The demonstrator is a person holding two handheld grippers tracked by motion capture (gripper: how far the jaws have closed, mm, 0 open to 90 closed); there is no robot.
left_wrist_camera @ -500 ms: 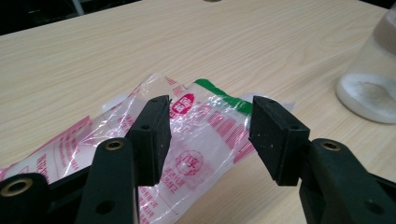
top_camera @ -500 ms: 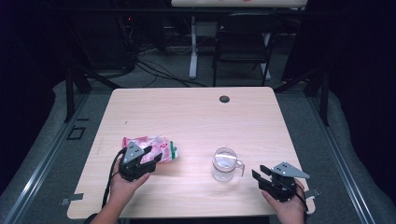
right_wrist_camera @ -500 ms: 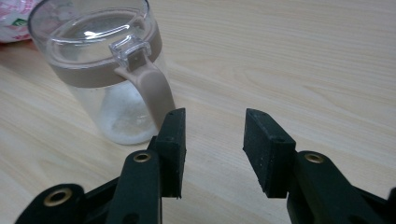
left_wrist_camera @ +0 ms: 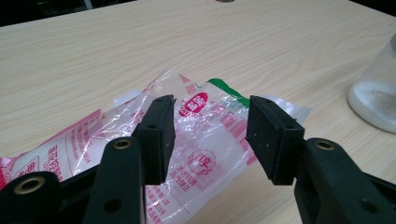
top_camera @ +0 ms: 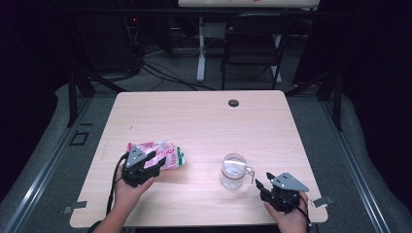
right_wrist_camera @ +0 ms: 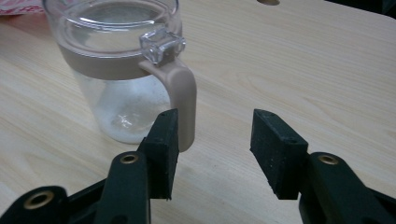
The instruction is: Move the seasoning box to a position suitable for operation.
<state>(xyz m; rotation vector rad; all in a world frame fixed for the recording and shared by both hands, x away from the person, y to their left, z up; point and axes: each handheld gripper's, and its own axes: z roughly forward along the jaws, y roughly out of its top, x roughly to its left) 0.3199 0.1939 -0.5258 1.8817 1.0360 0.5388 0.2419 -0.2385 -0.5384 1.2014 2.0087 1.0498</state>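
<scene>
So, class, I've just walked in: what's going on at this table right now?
A person holds a gripper in each hand at a wooden table. The left gripper is open over a crinkled pink and clear plastic packet lying flat, jaws either side, not yet closed. The right gripper is open too, just short of the beige handle of a lidded clear jar standing upright. Neither thing is grasped yet.
</scene>
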